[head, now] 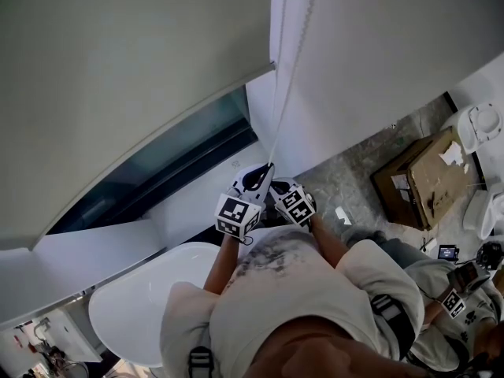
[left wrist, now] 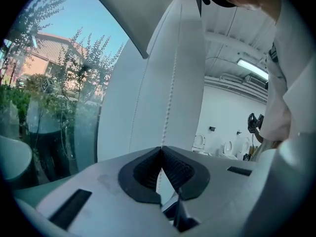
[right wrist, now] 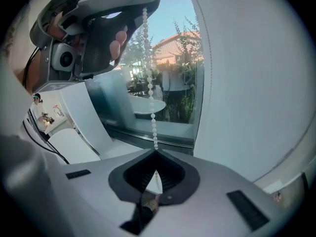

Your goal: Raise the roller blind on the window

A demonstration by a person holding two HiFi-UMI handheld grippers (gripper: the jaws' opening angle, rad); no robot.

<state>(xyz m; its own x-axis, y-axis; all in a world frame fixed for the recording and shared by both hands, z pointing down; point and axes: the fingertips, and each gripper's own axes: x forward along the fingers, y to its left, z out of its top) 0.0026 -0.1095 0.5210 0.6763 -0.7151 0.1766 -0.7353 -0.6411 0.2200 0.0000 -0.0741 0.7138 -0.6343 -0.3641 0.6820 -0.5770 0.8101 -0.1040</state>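
Showroom window wall, seen from overhead: the grey roller blind (head: 118,77) fills most of the frame. Its bottom edge hangs above a dark strip of window glass (head: 157,176) and a white sill, with a white bathtub (head: 150,290) below and a cardboard box (head: 425,176) on the tiled floor to my right. The blind covers all but that lower strip, so I judge the raising to be in its early part.

The bead chain (head: 282,93) drops down the white wall beside the blind's right edge, straight into my two tools, which sit close together. My left gripper (left wrist: 161,149) has its jaws closed at the tips, pinching the chain where it enters. My right gripper (right wrist: 156,153) is likewise clamped on the same strand, just beneath the left one, with the beads running from its jaws up to the other tool.

The step in hand looks like a hand-over-hand pull. Next, as I judge it, comes a steady downward draw along the chain's line, one gripper holding while the other lets go and reaches higher. A slack pinch could let the beads slip.
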